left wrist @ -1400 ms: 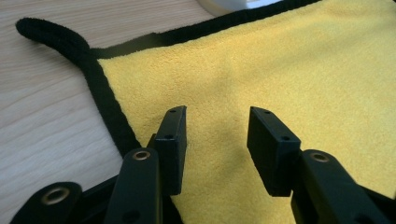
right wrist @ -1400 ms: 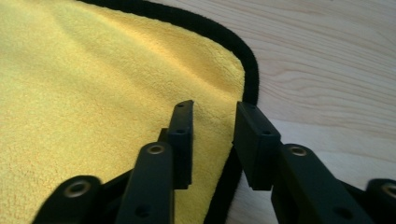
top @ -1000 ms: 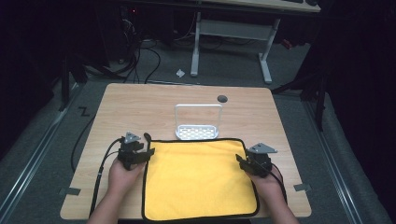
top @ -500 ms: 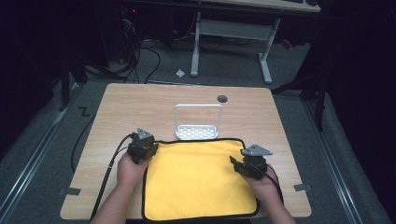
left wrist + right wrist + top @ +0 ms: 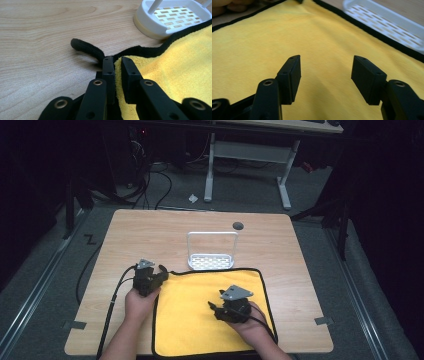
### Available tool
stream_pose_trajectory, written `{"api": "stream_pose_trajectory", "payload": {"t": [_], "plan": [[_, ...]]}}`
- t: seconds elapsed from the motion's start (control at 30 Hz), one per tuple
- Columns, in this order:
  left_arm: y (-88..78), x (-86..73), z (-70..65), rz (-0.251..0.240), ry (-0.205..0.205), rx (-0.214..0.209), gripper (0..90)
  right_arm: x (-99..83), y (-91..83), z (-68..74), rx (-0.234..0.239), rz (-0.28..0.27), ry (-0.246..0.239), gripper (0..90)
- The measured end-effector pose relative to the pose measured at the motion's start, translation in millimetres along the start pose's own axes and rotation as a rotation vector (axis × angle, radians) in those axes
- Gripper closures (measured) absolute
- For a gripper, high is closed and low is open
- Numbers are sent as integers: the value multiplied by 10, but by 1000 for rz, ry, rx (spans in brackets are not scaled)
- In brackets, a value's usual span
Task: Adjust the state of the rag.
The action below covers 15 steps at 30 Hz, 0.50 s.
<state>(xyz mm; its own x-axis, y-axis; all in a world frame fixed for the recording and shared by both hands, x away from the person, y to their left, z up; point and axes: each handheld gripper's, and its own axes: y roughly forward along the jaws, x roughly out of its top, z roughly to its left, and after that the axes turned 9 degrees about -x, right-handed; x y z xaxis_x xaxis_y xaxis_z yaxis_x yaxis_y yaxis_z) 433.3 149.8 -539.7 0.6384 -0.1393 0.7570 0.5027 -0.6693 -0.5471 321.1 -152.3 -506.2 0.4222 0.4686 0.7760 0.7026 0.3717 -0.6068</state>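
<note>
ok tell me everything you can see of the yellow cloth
The yellow fleecy cloth with black piped edging lies spread flat on the near half of the wooden table. Its far-left corner is pinched in the left tongs, which have just closed. The right tongs hover open over it. The white slotted rack touches its far edge.

Bare table (image 5: 150,235) lies open to my left and far side. The white rack (image 5: 212,251) blocks the cloth's (image 5: 200,320) far edge, apparently touching it.
</note>
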Motion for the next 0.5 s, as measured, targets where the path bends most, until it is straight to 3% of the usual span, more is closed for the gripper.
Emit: {"api": "stream_pose_trajectory", "payload": {"t": [0.1, 0.17, 0.5], "plan": [[-7, -4, 13, -2, -10, -11, 819, 60, 67, 211, 33, 11, -43, 407], [-5, -7, -2, -2, 4, -7, 818, 98, 115, 342, 55, 18, -63, 408], [-15, -14, 6, -6, -4, -18, 813, 236, 329, 925, 145, 35, -136, 418]]}}
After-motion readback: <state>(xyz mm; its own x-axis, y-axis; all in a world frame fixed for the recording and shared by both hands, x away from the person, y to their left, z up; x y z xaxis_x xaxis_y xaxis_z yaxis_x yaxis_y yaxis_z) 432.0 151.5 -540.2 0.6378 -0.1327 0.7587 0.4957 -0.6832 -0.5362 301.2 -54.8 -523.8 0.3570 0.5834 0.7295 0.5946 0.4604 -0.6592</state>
